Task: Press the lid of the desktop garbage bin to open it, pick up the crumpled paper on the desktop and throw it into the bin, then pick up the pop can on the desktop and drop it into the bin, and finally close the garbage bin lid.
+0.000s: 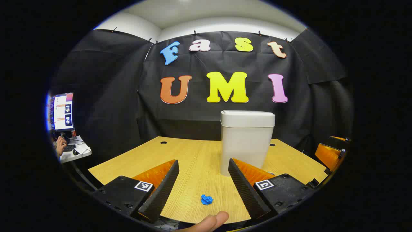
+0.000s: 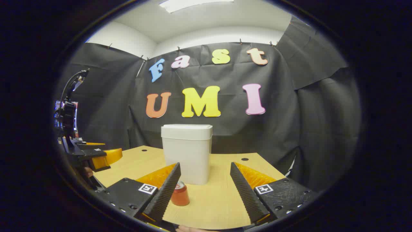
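A white garbage bin (image 1: 247,141) with its lid down stands on the wooden desktop (image 1: 193,161), just beyond my left gripper's right finger. A small blue crumpled paper (image 1: 206,199) lies on the desk between the fingers of my open left gripper (image 1: 202,183), near the front edge. In the right gripper view the bin (image 2: 188,151) stands ahead, left of centre. An orange-red pop can (image 2: 180,193) stands upright in front of it, beside the left finger of my open right gripper (image 2: 204,188). The left gripper (image 2: 93,156) shows far left there; the right gripper (image 1: 331,154) shows far right in the left gripper view.
A fingertip (image 1: 209,222) shows at the bottom edge of the left gripper view. Off the desk's left side stands a monitor (image 1: 61,111) on a small table with a person's hand (image 1: 60,145) at a keyboard. Cable holes (image 1: 163,142) mark the desk's back corners.
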A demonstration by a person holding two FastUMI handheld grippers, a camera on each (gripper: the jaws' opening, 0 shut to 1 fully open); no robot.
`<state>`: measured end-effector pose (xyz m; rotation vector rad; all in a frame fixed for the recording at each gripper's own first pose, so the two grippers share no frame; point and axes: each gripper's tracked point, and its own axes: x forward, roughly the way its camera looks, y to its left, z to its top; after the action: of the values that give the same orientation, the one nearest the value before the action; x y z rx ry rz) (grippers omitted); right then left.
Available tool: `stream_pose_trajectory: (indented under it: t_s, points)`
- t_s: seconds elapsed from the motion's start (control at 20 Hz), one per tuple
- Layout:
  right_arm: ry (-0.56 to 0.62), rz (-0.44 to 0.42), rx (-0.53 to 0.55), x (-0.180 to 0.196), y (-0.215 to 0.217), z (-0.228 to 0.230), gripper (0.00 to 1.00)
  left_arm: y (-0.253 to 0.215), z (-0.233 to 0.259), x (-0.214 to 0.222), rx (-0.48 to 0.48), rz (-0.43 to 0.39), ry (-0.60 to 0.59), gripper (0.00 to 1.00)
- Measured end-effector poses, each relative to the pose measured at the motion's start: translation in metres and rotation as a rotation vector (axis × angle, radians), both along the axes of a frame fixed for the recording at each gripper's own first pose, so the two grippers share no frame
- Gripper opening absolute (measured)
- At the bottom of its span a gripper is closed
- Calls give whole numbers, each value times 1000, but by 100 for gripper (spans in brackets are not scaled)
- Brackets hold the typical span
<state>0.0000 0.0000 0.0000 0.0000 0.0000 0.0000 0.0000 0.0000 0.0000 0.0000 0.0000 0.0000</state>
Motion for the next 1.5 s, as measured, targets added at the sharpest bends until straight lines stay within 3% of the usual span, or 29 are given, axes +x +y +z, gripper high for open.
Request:
stream_pose_trajectory:
  t_s: [0.45, 0.75, 1.35, 1.5]
  points:
    - [31, -21, 39, 6, -24, -18, 94, -11, -13, 7, 22, 4, 27, 99]
    - [75, 8, 56, 11, -27, -32, 94, -18, -23, 8, 7, 6, 56, 100]
    - [125, 8, 15, 17, 0, -39, 99, 13, -7, 3, 22, 30, 19, 99]
    - [123, 2, -5, 17, 5, -36, 96, 18, -4, 3, 19, 39, 15, 99]
